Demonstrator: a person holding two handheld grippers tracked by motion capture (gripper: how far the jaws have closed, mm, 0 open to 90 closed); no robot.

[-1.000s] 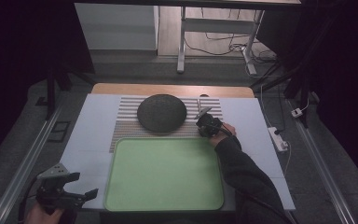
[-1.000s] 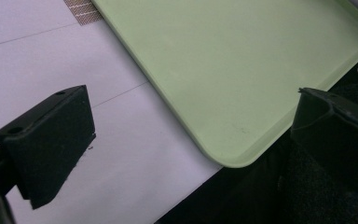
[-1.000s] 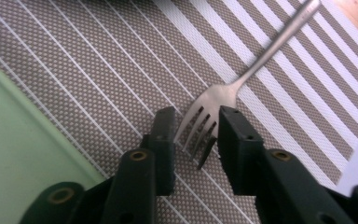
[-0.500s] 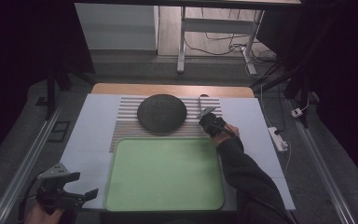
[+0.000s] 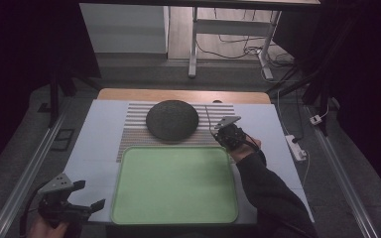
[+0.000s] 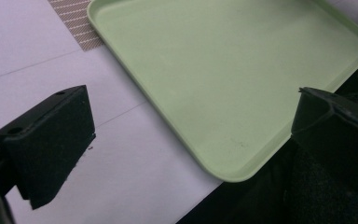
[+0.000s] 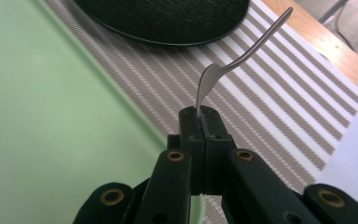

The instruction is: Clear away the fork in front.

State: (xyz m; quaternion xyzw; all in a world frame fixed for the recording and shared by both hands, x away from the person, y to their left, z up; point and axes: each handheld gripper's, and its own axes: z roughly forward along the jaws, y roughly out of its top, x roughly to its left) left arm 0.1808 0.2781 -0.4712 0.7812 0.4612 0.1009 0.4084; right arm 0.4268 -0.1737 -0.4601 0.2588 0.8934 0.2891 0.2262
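Fork point(image 7: 242, 56) stands clamped by its tine end in the right gripper point(image 7: 200, 116), handle pointing away over the striped mat point(image 7: 279, 93), beside the tray point(image 5: 174, 183); left gripper point(image 5: 87, 194) gapes wide, empty, well apart.

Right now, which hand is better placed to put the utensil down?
Right: its tongs are shut on the metal utensil beside the tray. The left tongs are open, holding nothing.

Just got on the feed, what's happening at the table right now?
A person works with two handheld grippers. The right gripper is shut on a metal utensil, probably a fork, holding it above the striped placemat beside the dark plate, just past the far right corner of the green tray. The tray is empty. The left gripper hangs open at the tray's near left corner, holding nothing.
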